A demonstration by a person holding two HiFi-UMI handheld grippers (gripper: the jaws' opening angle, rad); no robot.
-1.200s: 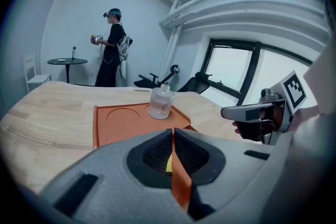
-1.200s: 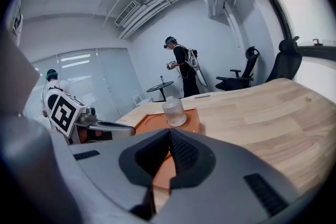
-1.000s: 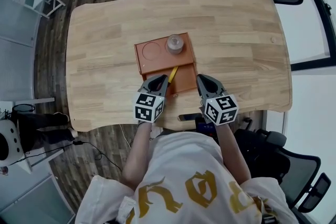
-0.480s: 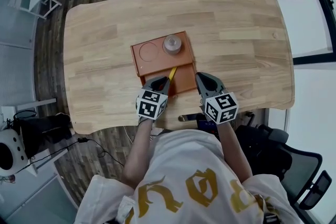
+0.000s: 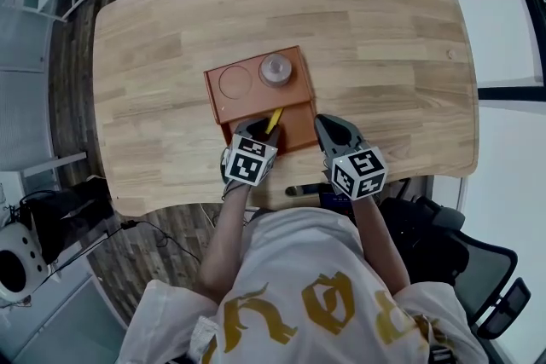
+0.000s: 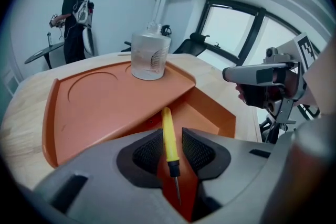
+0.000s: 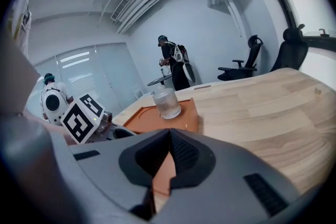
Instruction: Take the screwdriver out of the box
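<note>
A yellow-handled screwdriver (image 5: 273, 120) (image 6: 168, 136) lies in the lower near compartment of the orange box (image 5: 247, 105) (image 6: 100, 107), tip pointing toward me. My left gripper (image 5: 253, 134) (image 6: 171, 150) reaches over the box's near edge. Its jaws are open and straddle the handle closely, with a sliver of orange showing on the right side. My right gripper (image 5: 329, 130) (image 7: 169, 152) hovers just right of the box near the table's front edge, shut with nothing in it.
A clear glass jar (image 5: 275, 69) (image 6: 150, 56) (image 7: 167, 102) stands on the box's raised back shelf beside a round recess (image 5: 234, 81). The wooden table (image 5: 384, 55) stretches all around. Office chairs (image 7: 294, 52) and a standing person (image 7: 176, 63) are beyond its far side.
My left gripper has moved forward over the box's near edge, its jaws now on either side of the screwdriver handle. The right gripper stayed about where it was.
</note>
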